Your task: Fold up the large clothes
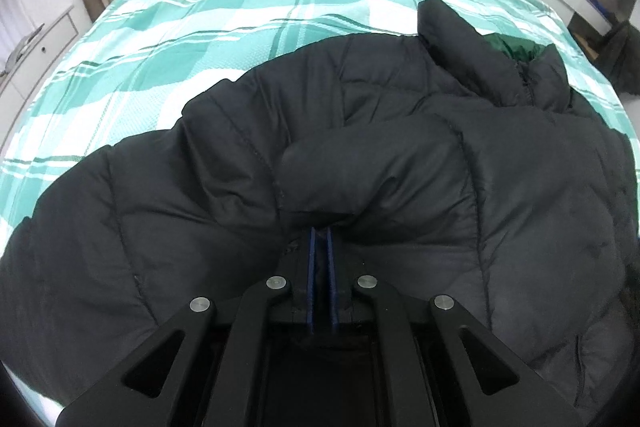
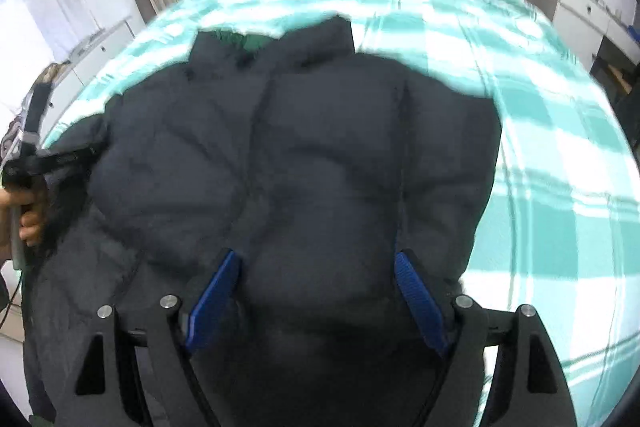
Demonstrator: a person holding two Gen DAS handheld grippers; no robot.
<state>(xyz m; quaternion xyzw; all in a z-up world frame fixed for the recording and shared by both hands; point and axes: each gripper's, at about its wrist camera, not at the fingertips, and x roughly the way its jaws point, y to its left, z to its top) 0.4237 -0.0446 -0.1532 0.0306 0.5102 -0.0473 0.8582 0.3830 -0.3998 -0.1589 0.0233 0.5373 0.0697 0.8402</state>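
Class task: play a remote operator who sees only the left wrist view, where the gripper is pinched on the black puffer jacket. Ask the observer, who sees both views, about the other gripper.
Operator: Is the right gripper open or shut?
Observer: The right gripper is open, its blue pads spread wide over the black puffer jacket.
Operator: Does it grip any fabric?
Observer: No; the pads straddle a bulge of the jacket without closing on it.
Operator: Is my gripper visible from there?
Observer: Yes, the left gripper shows at the left edge, reaching onto the jacket's side, with the person's left hand on its handle.
Operator: What lies right of the jacket?
Observer: Green plaid bedspread, blurred.
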